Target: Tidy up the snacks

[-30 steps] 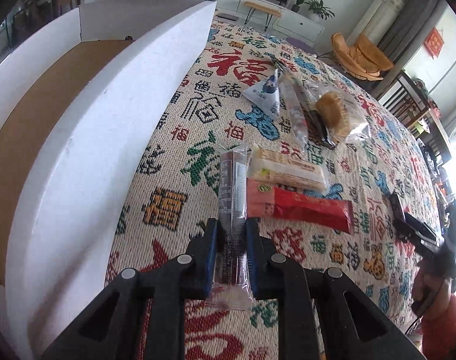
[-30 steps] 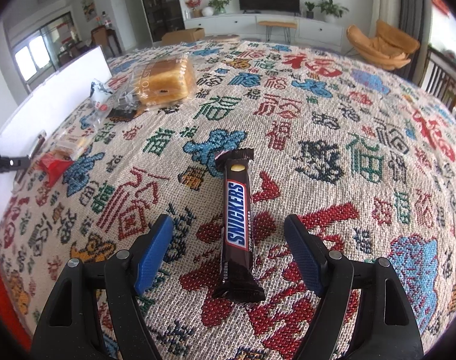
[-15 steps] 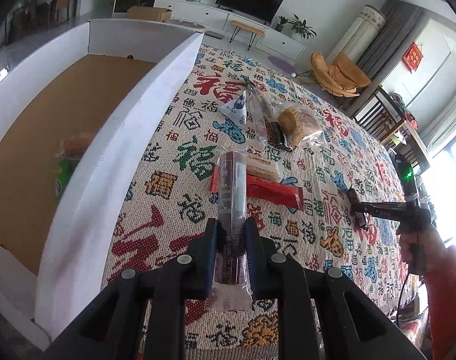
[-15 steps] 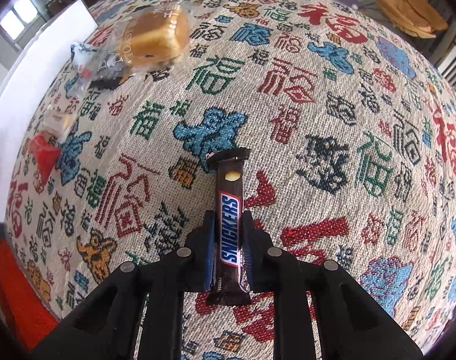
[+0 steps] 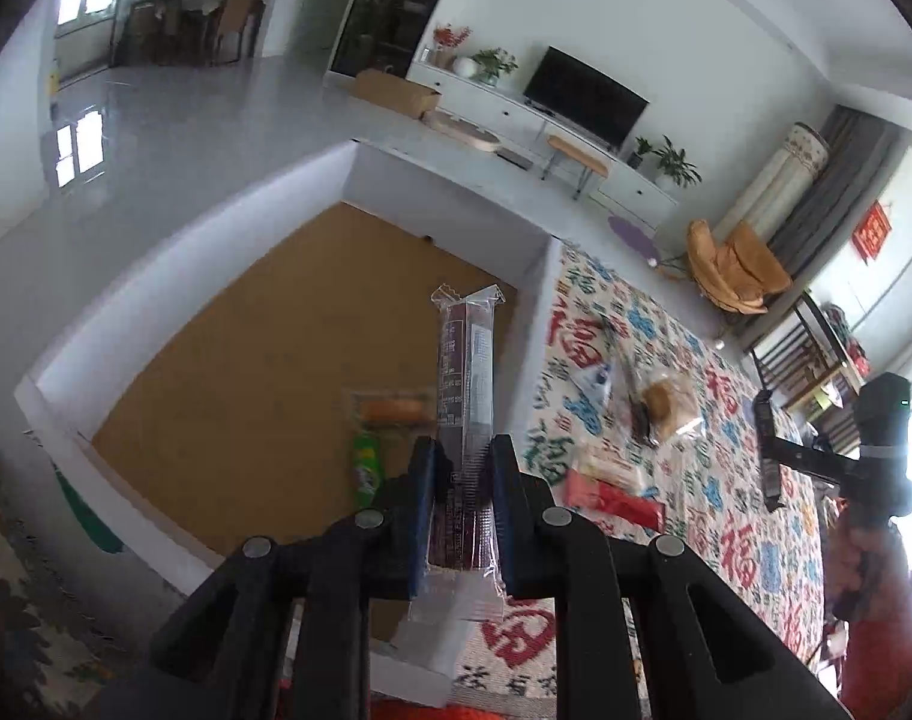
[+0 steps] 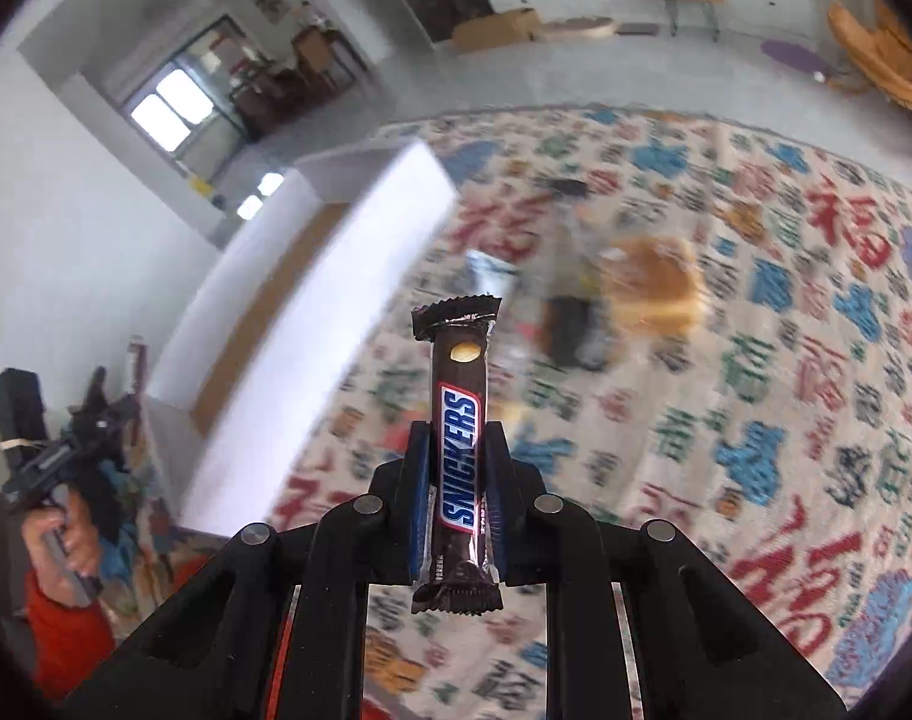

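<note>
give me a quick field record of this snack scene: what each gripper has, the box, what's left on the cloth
left hand-held gripper: shut on a dark bar in clear wrap, held over the box
right hand-held gripper: shut on a snickers bar, lifted off the cloth
box: white walls, brown floor; holds a green pack and an orange snack
cloth: patterned; still has a red pack, a bread bag and other wrapped snacks
view quality: right wrist view blurred
</note>
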`<action>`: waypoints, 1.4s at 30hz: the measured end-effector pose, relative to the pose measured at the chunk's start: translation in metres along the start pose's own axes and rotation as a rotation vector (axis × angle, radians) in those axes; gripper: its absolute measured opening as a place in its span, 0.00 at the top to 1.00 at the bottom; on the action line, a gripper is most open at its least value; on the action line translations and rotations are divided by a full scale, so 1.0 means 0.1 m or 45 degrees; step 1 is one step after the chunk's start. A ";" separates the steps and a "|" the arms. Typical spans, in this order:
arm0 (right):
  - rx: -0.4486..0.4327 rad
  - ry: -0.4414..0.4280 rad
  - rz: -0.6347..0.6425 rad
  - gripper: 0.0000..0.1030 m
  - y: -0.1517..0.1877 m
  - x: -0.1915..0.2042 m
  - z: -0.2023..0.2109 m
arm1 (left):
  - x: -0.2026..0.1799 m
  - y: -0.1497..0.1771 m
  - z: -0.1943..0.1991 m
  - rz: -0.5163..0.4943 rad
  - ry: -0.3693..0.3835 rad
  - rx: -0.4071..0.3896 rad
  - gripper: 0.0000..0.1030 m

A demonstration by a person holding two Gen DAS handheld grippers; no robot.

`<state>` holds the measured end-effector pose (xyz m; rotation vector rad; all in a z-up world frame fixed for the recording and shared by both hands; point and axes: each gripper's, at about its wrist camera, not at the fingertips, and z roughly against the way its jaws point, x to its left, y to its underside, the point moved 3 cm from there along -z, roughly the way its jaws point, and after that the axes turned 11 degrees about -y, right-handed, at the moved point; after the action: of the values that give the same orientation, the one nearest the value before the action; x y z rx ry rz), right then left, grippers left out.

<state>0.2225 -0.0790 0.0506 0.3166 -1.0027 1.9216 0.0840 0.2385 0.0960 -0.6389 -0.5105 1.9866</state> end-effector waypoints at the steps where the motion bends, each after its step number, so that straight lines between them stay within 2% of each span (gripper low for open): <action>1: 0.001 -0.061 0.024 0.83 -0.07 0.23 -0.11 | 0.11 -0.05 -0.04 0.016 -0.035 0.000 0.83; 5: 0.070 -0.272 0.105 0.83 -0.21 1.11 -0.74 | 0.48 -0.10 -0.23 0.059 -0.143 0.032 0.83; 9: 0.143 -0.339 0.207 0.83 -0.08 1.75 -1.34 | 0.70 0.01 -0.38 0.067 -0.210 0.055 0.83; 12: 0.168 -0.363 0.238 0.83 0.03 1.96 -1.74 | 0.82 0.06 -0.44 0.089 -0.245 0.049 0.79; 13: 0.167 -0.374 0.240 0.79 0.05 2.00 -1.86 | 0.86 0.07 -0.46 0.101 -0.260 0.048 0.74; 15: 0.160 -0.379 0.232 0.70 0.08 2.03 -2.03 | 0.92 0.08 -0.44 0.128 -0.290 0.038 0.33; 16: 0.150 -0.383 0.220 0.63 0.09 2.00 -2.07 | 0.93 0.10 -0.40 0.139 -0.305 0.003 0.26; 18: 0.111 -0.405 0.190 0.62 0.08 1.92 -2.03 | 0.90 0.14 -0.30 0.127 -0.312 -0.047 0.23; 20: 0.071 -0.383 0.197 0.62 0.07 1.79 -1.89 | 0.79 0.21 -0.25 0.094 -0.288 -0.051 0.23; 22: 0.029 -0.303 0.245 0.62 0.09 1.60 -1.68 | 0.56 0.32 -0.19 0.045 -0.245 -0.064 0.23; 24: -0.014 -0.193 0.287 0.48 0.16 1.31 -1.43 | 0.24 0.48 -0.10 -0.022 -0.167 -0.071 0.22; 25: -0.036 -0.128 0.295 0.39 0.21 1.12 -1.31 | 0.03 0.58 -0.09 -0.064 -0.118 -0.066 0.21; 26: -0.056 -0.057 0.294 0.37 0.26 0.92 -1.19 | -0.20 0.68 -0.08 -0.106 -0.069 -0.058 0.19; 29: -0.086 0.162 0.248 0.37 0.50 0.17 -0.83 | -0.86 1.08 -0.13 -0.228 0.077 -0.014 0.15; 32: -0.134 0.390 0.142 0.37 0.80 -0.61 -0.37 | -1.43 1.49 -0.37 -0.318 0.180 0.094 0.14; 34: -0.169 0.494 0.060 0.37 1.02 -1.01 -0.09 | -1.73 1.69 -0.59 -0.377 0.167 0.166 0.14; 36: -0.199 0.588 0.000 0.37 1.25 -1.35 0.14 | -1.96 1.82 -0.74 -0.414 0.140 0.195 0.15; 40: -0.233 0.718 -0.055 0.37 1.55 -1.69 0.43 | -2.09 1.88 -1.01 -0.473 0.049 0.174 0.15; 42: -0.237 0.740 -0.072 0.37 1.62 -1.80 0.46 | -2.07 1.88 -1.15 -0.497 -0.007 0.151 0.15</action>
<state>0.1805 -0.2641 -0.1077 -0.3058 -0.7578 1.7024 0.1150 -0.0204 -0.0571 -0.4226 -0.4766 1.6356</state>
